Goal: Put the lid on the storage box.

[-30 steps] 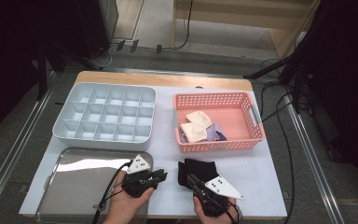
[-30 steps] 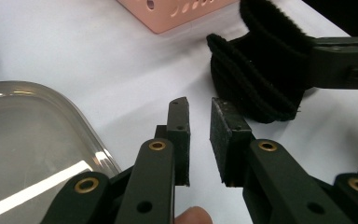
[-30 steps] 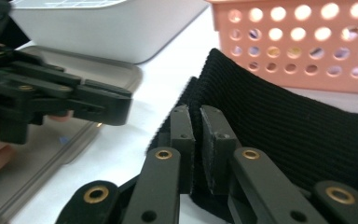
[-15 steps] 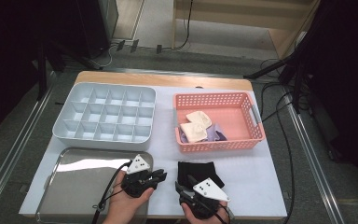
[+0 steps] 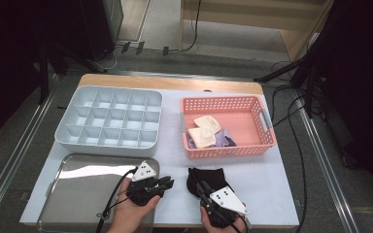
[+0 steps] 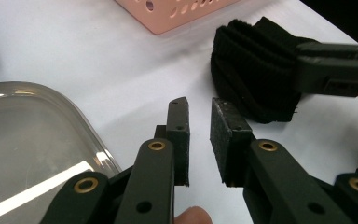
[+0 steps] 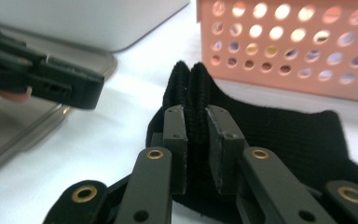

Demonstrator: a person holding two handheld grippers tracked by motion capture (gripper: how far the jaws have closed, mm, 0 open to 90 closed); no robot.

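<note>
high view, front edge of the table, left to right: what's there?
Metal tray → left gripper, jaws slightly apart with nothing between them → black sock, pinched by the right gripper.

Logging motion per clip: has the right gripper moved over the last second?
Yes. In the high view the right gripper has swung left and slightly back toward the person, away from the pink basket, pinching the black cloth.
</note>
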